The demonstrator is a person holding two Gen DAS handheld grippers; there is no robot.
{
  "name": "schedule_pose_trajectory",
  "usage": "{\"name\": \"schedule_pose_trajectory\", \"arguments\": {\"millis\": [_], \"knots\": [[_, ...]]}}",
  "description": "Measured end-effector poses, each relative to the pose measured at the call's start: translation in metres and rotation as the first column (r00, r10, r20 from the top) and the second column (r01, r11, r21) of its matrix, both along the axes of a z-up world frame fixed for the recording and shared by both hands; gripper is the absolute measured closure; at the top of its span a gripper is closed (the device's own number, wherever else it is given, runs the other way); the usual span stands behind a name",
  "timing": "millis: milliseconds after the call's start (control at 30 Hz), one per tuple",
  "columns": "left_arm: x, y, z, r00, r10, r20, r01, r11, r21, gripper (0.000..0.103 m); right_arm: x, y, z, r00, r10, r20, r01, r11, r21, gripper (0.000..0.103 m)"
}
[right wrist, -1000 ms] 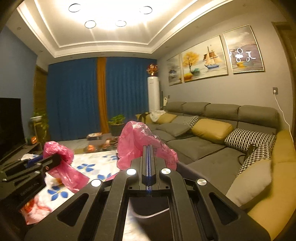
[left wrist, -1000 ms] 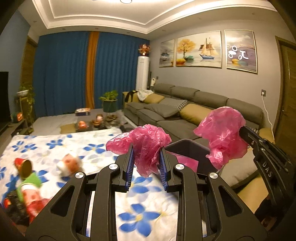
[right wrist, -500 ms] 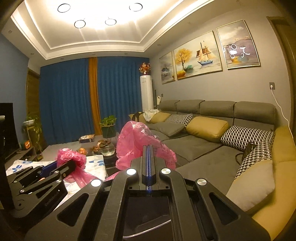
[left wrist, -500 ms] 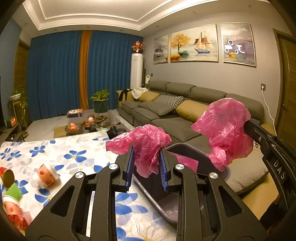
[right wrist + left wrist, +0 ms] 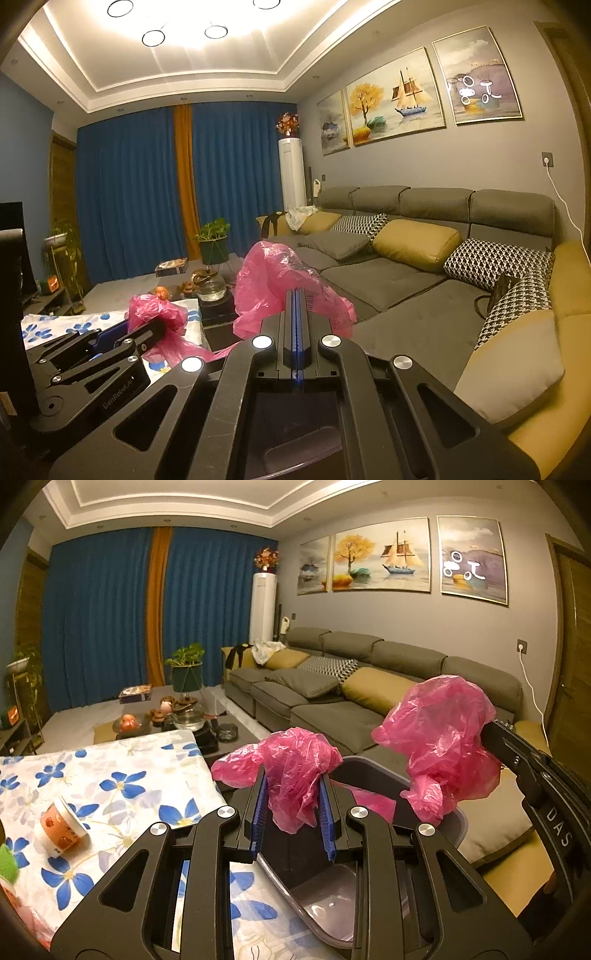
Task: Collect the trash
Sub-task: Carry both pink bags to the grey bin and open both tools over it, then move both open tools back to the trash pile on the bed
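Two bunches of pink bag (image 5: pixel 295 771) being clamped: left hand-held gripper (image 5: pixel 291 812) pinching one edge, right hand-held gripper (image 5: pixel 295 306) pressing fully closed on other edge. Hanging stretched over dark bin (image 5: pixel 373 779) beside flowered tabletop (image 5: pixel 122 775). Lying on tabletop: paper cup (image 5: pixel 61 829).

Crinkled glossy pink plastic bag (image 5: pixel 295 775), smooth grey plastic bin (image 5: pixel 325 904), matt floral cloth (image 5: pixel 122 775)

Both cameras sit close behind their own black fingers, looking at the long grey sofa (image 5: pixel 373 686) (image 5: pixel 406 258) at two o'clock.
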State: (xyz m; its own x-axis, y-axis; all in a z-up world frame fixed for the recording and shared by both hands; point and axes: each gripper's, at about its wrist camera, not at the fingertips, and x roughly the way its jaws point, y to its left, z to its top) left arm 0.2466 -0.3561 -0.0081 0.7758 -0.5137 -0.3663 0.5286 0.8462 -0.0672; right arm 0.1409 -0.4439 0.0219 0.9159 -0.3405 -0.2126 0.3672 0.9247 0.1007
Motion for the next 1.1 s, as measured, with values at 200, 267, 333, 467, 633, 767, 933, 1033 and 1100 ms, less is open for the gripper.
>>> {"name": "schedule_pose_trajectory", "arguments": {"millis": [200, 267, 333, 467, 633, 767, 933, 1033, 1100], "knots": [[0.008, -0.007, -0.008, 1.0, -0.02, -0.012, 0.02, 1.0, 0.004, 0.079, 0.007, -0.005, -0.003, 1.0, 0.001, -0.005, -0.001, 1.0, 0.009, 0.102], [0.01, -0.009, -0.01, 1.0, -0.025, -0.011, 0.025, 1.0, 0.015, 0.079, 0.011, -0.004, -0.003, 1.0, 0.0, -0.009, 0.0, 1.0, 0.01, 0.102], [0.013, -0.01, -0.01, 0.999, -0.032, -0.011, 0.032, 0.999, 0.016, 0.079, 0.012, -0.005, -0.004, 1.0, 0.002, -0.01, -0.001, 1.0, 0.011, 0.102], [0.015, -0.014, -0.012, 0.999, -0.049, -0.012, 0.049, 0.999, 0.023, 0.078, 0.016, -0.009, -0.005, 1.0, 0.003, -0.014, -0.003, 1.0, 0.022, 0.102], [0.023, -0.015, -0.019, 0.997, -0.065, -0.044, 0.066, 0.997, 0.028, 0.064, 0.019, -0.014, -0.005, 1.0, -0.001, -0.024, 0.002, 1.0, 0.029, 0.102], [0.028, -0.007, -0.021, 0.998, -0.033, -0.059, 0.033, 0.999, 0.001, 0.028, 0.021, -0.022, -0.006, 0.999, -0.013, -0.03, 0.014, 0.998, 0.055, 0.102], [0.028, 0.009, -0.018, 0.998, 0.033, -0.05, -0.034, 0.999, -0.021, 0.014, 0.024, -0.023, -0.009, 0.999, -0.02, -0.047, 0.023, 0.998, 0.062, 0.061], [0.025, 0.019, -0.014, 0.996, 0.066, -0.056, -0.067, 0.997, -0.025, 0.012, 0.018, -0.022, -0.008, 0.999, -0.032, -0.025, 0.034, 0.997, 0.067, 0.047], [0.02, 0.027, -0.011, 0.995, 0.084, -0.049, -0.086, 0.996, -0.031, 0.011, 0.013, -0.018, -0.006, 0.999, -0.043, -0.027, 0.044, 0.997, 0.057, 0.04]]}}
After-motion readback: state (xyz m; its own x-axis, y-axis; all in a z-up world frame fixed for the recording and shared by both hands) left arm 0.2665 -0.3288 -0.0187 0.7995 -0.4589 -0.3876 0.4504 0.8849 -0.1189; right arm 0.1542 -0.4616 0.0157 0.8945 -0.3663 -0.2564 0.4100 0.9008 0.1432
